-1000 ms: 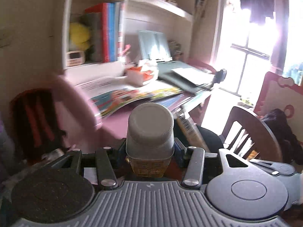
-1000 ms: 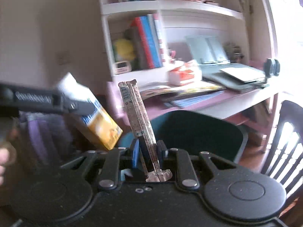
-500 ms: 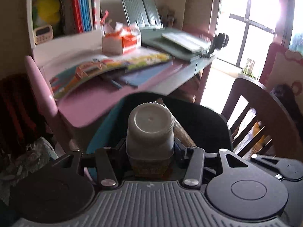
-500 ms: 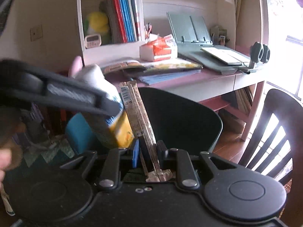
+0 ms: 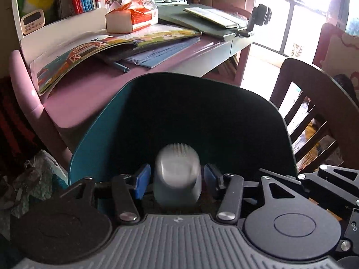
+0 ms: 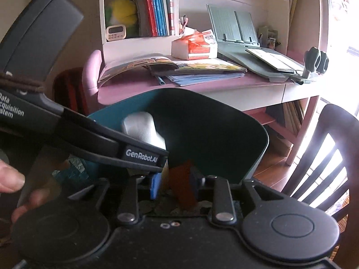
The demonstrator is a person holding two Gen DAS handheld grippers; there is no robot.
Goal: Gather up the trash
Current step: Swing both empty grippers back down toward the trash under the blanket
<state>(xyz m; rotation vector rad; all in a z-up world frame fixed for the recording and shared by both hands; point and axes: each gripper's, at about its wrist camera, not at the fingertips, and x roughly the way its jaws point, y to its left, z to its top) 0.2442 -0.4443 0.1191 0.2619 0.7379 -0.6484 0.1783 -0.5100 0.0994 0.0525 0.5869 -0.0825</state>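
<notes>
A teal trash bin (image 5: 101, 123) stands in front of the pink desk; it also shows in the right wrist view (image 6: 258, 157). My left gripper (image 5: 175, 177) is open over the bin's mouth. A grey-capped bottle (image 5: 177, 174), blurred, sits between the spread blue pads (image 5: 141, 183) without touching them. In the right wrist view the bottle (image 6: 141, 130) shows beside the left gripper's arm. My right gripper (image 6: 175, 183) is open, and a blurred brown wrapper (image 6: 181, 186) is loose between its pads over the bin.
The pink desk (image 5: 89, 85) holds open books (image 5: 112, 44), a tissue box (image 5: 130, 20) and a grey folder stand (image 5: 202, 18). A dark wooden chair (image 5: 314, 112) stands right of the bin. Cloth lies on the floor at left (image 5: 29, 179).
Both grippers moved down over the bin and opened. The bottle and the wrapper, gripped before, are now loose and blurred between the pads.
</notes>
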